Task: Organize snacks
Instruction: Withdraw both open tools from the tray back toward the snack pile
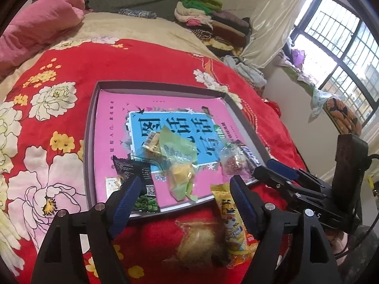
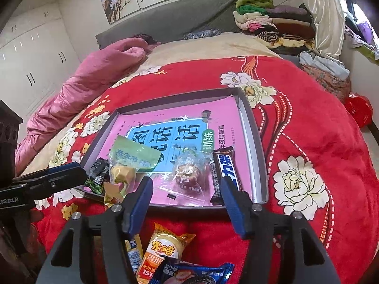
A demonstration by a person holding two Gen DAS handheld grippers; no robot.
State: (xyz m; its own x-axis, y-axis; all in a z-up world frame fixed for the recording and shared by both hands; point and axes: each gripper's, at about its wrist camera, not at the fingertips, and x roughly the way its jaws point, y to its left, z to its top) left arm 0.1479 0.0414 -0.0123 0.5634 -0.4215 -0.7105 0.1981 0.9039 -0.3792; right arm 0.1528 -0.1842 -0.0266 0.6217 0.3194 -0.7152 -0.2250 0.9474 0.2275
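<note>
A shallow grey tray (image 1: 91,142) (image 2: 257,156) lined with a pink book lies on the red floral blanket. In it lie a black pea packet (image 1: 142,184), a green-and-yellow packet (image 1: 180,151) (image 2: 132,156), a clear-wrapped brown snack (image 1: 233,163) (image 2: 189,177) and a dark chocolate bar (image 2: 225,170). My left gripper (image 1: 184,187) is open over the tray's near edge, holding nothing. My right gripper (image 2: 187,183) is open just short of the clear-wrapped snack, not pressing it. A yellow packet (image 1: 231,222) and a bagged pastry (image 1: 201,241) lie outside the tray, under the left gripper.
On the blanket (image 2: 308,142) below the right gripper lie an orange cracker packet (image 2: 163,248) and a blue biscuit packet (image 2: 189,272). A pink quilt (image 2: 94,75) is bunched at the far left, folded clothes (image 2: 272,21) are piled at the back right, and a window (image 1: 343,47) is on the right.
</note>
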